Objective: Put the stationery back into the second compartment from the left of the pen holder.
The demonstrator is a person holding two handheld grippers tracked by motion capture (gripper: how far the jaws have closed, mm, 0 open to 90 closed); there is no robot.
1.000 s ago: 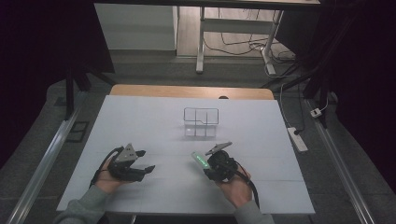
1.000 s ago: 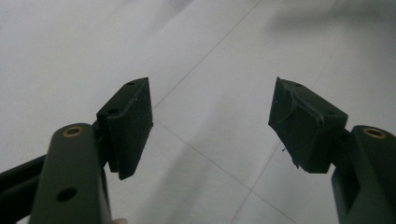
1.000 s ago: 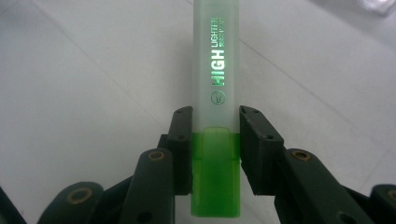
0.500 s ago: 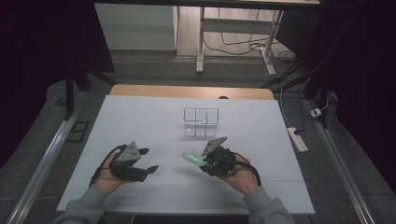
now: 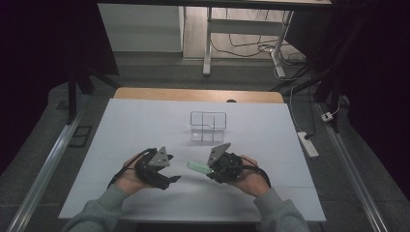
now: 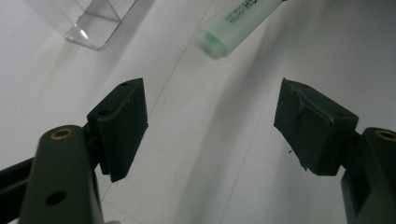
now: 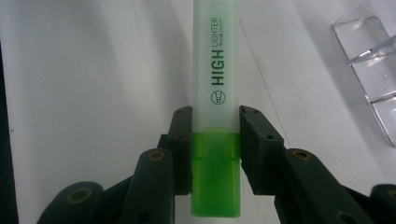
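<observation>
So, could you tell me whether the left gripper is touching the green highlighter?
Apart. In the left gripper view the left gripper stands open, and the highlighter lies beyond its jaws with bare table between; the right gripper clamps it.

- "HIGH LIGHTER" in dark print along the pale green highlighter (image 7: pixel 216 70), read in the right gripper view; small bulb-like sign below the words.
- Same highlighter (image 6: pixel 236 23) in the left gripper view: fragment "HS" legible, rest cut off.
</observation>
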